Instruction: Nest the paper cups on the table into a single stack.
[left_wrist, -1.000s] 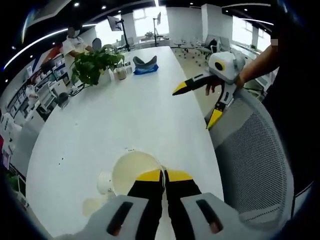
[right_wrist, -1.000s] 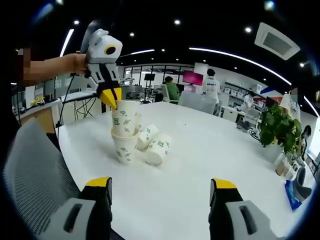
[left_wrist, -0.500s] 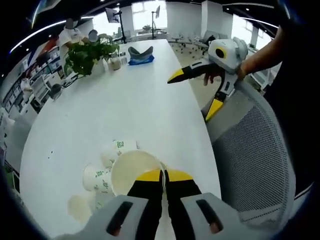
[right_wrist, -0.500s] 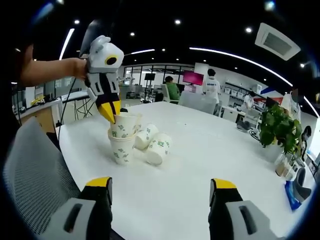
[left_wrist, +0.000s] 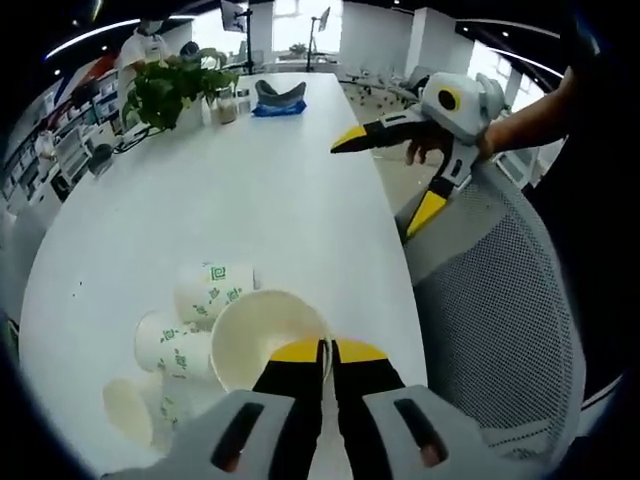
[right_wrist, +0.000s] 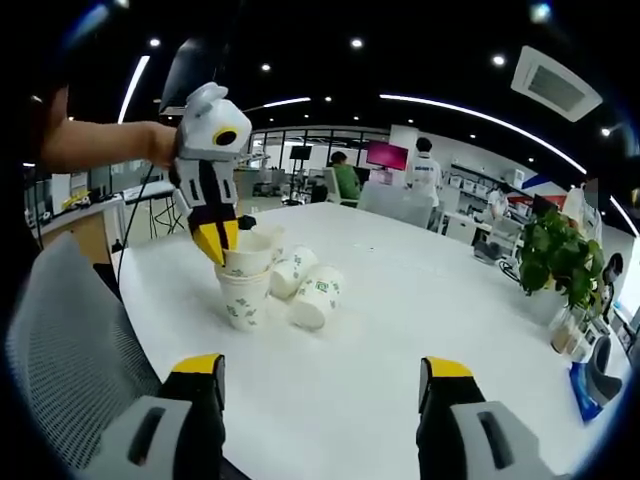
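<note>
Pinching the rim of a paper cup (left_wrist: 262, 340), the left gripper (left_wrist: 327, 352) is holding its yellow-tipped jaws pressed together over the cup wall. In the right gripper view that same left gripper (right_wrist: 217, 243) is pointing down from a person's hand (right_wrist: 160, 143), seating the held cup (right_wrist: 247, 254) in the mouth of an upright cup (right_wrist: 243, 299) on the white table (right_wrist: 400, 330), the upper one sitting slightly tilted. Beside this stack, on the side away from the mesh chair (right_wrist: 70, 350), two more cups (right_wrist: 305, 287) are lying on their sides, touching each other. All are white with green print. The right gripper (right_wrist: 320, 372) is hanging well apart from the stack, jaws spread wide and grasping nothing. Far across the table from the stack a potted plant (right_wrist: 556, 255) is standing.
</note>
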